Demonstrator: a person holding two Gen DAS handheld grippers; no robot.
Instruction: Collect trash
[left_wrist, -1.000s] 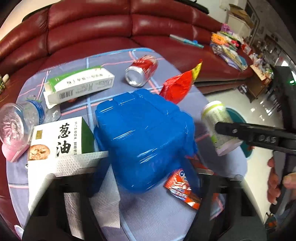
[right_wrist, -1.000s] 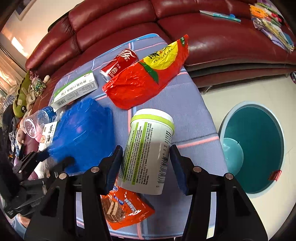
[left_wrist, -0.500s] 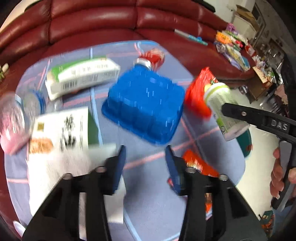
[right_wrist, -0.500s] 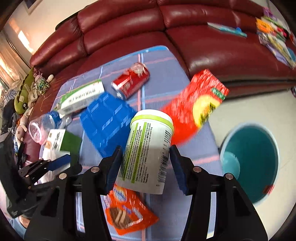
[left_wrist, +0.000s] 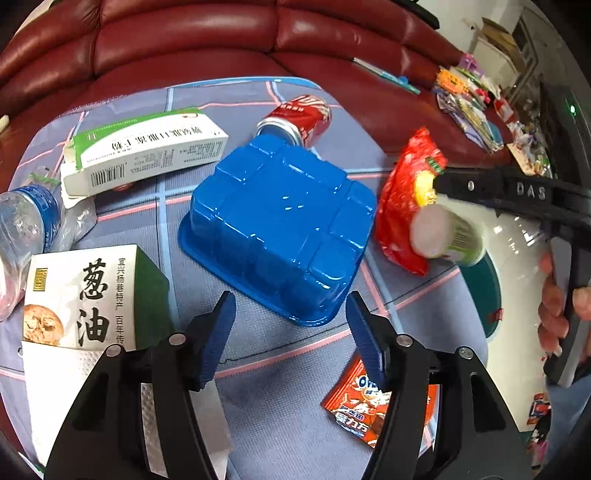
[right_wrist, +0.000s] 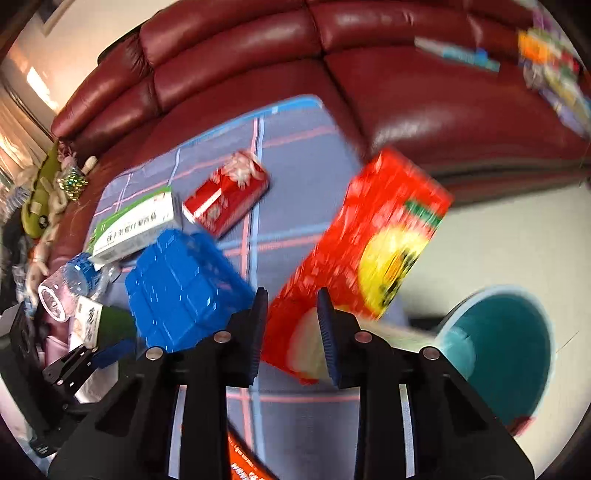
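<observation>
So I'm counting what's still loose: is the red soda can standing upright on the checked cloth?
No, the red aluminium soda can lies on its side behind the blue plastic tray, its open top facing the camera.

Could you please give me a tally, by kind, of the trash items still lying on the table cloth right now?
Boxes: 2, the green-white carton and the scallion-oil box.
Wrappers: 2, the red snack bag and the orange wrapper.
Can: 1.
Plastic bottle: 1.
Blue tray: 1.
Tissue: 1.
Total: 8.
</observation>
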